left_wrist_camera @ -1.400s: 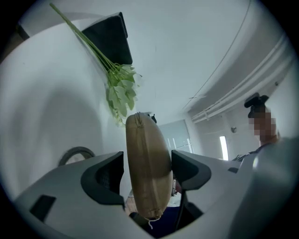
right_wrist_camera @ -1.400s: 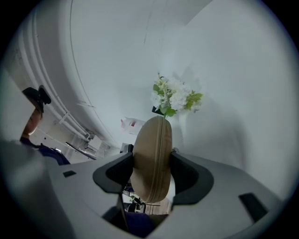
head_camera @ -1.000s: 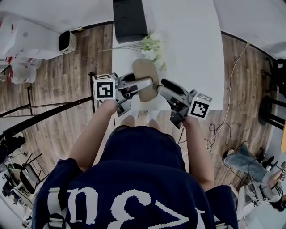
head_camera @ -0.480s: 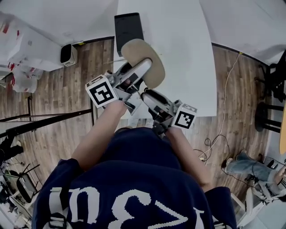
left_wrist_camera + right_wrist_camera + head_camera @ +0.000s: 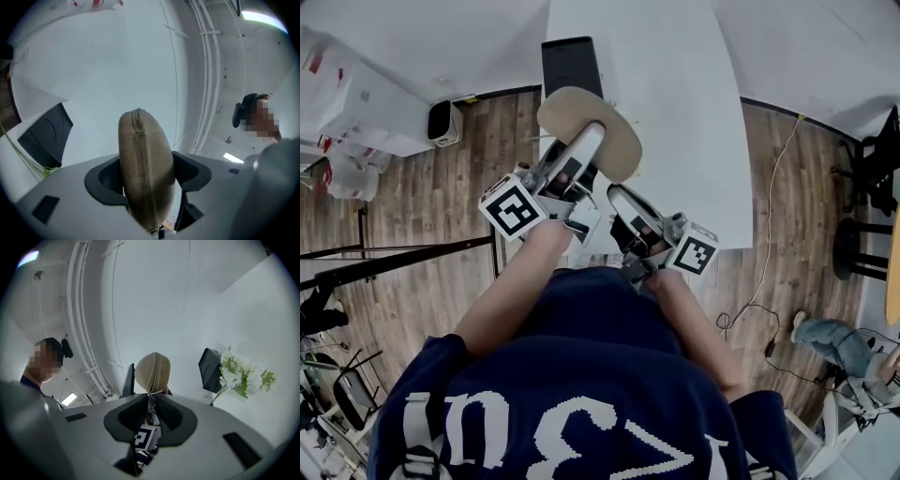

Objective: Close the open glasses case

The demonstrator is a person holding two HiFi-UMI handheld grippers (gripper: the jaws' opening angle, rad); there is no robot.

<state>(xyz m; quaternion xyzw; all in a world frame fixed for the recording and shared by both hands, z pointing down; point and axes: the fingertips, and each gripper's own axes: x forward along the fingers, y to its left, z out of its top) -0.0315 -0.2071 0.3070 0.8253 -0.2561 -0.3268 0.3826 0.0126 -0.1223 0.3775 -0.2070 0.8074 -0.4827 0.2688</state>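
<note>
While the left claw clamps the tan case edge-up, zip seam facing out, the case hangs in the air over the worktop's near edge. Right claw has just been closing, down to a slit at the case's zip end; whether it pinches anything, can't tell.
</note>
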